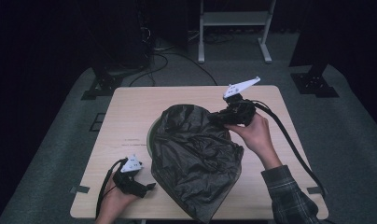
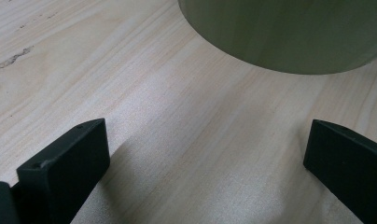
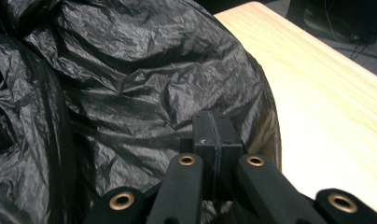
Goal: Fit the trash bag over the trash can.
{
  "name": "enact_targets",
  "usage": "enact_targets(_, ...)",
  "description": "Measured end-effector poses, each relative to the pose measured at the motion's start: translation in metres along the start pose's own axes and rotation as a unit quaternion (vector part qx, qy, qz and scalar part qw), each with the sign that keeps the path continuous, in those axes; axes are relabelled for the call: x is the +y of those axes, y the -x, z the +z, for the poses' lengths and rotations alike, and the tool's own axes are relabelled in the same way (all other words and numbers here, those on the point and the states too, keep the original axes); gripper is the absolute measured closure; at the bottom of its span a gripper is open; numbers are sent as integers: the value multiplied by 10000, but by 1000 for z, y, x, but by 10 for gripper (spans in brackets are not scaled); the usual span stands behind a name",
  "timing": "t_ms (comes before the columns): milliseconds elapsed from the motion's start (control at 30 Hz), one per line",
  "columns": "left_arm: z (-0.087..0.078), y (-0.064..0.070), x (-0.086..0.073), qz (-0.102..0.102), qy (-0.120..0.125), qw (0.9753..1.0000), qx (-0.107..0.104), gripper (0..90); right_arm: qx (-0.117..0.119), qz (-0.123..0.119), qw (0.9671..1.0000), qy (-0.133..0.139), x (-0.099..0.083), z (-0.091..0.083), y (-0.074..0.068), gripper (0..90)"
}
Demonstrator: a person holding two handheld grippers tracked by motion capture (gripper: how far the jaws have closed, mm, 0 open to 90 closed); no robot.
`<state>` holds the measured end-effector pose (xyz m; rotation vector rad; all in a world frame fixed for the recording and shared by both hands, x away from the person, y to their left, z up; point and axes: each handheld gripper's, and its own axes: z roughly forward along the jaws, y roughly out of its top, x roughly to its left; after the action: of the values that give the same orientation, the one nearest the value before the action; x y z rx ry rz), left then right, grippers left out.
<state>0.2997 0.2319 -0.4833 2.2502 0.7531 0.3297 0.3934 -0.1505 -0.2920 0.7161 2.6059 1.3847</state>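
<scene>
A crinkled black plastic bag (image 1: 196,149) is draped over a round olive-green bin (image 1: 148,140) in the middle of the wooden table (image 1: 130,107). Only the bin's left rim shows past the bag. My right gripper (image 1: 218,116) is at the bag's far right edge, its jaws shut on a fold of the bag (image 3: 130,84); in its own view the right gripper (image 3: 213,133) has its jaws pressed together. My left gripper (image 1: 149,186) rests low near the front left edge, open and holding nothing. In the left gripper view (image 2: 205,154) the jaws stand wide apart with the green bin wall (image 2: 284,32) just ahead.
Bare tabletop (image 2: 177,116) lies left of the bin and along the far right side (image 3: 326,93). Behind the table stand a white frame (image 1: 235,18), two black stand bases (image 1: 107,79) (image 1: 315,79) and floor cables (image 1: 163,56). A black cable (image 1: 289,140) trails from the right gripper.
</scene>
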Motion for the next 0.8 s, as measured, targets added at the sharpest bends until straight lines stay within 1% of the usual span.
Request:
enact_targets(33,0,0,0,2,-2,10000,0,0,-2,10,10000,64,0,-1,0,826)
enact_targets(67,0,0,0,0,0,10000,0,0,-63,33,9999,136,0,-3,2,776)
enact_targets(100,0,0,0,1,-2,10000,0,0,-84,63,9998,142,1,-5,4,711)
enact_targets(133,0,0,0,0,0,10000,0,0,-89,120,9998,134,1,-6,6,627)
enact_targets(200,0,0,0,0,0,10000,0,0,-176,232,9995,117,0,-9,12,594)
enact_targets(233,0,0,0,4,-2,10000,0,0,-153,257,9994,178,-2,-11,13,559)
enact_targets(267,0,0,0,0,0,10000,0,0,-95,340,9990,262,-4,-13,15,545)
enact_targets(300,0,0,0,1,-1,10000,0,0,-61,375,9989,277,-6,-15,17,527)
enact_targets(333,0,0,0,-1,0,10000,-1,0,-56,385,9989,262,-8,-15,17,488)
enact_targets(367,0,0,0,0,-1,10000,0,0,-28,432,9988,212,-9,-14,18,470)
enact_targets(400,0,0,0,0,0,10000,0,0,-23,433,9990,83,-11,-11,18,462)
enact_targets(433,0,0,0,1,-1,10000,0,0,-48,430,9991,32,-11,-9,18,459)
enact_targets(467,0,0,0,-1,-1,10000,1,0,-44,446,9990,-18,-12,-6,18,484)
enact_targets(500,0,0,0,-1,-1,10000,1,0,-44,446,9990,-18,-12,-6,18,484)
enact_targets(533,0,0,0,-3,-1,10000,0,0,5,473,9989,-64,-13,-3,19,551)
enact_targets(567,0,0,0,-2,-2,10000,0,0,97,471,9988,-35,-14,1,18,676)
enact_targets(600,0,0,0,-2,-1,10000,-1,0,102,444,9990,2,-14,0,17,699)
enact_targets(700,0,0,0,-4,-1,10000,-1,0,-60,394,9991,138,-12,-4,15,793)
enact_targets(767,0,0,0,-4,-1,10000,-1,0,-63,359,9991,235,-9,-8,14,888)
enact_targets(800,0,0,0,-1,-3,10000,-2,0,-100,322,9991,248,-8,-10,13,894)
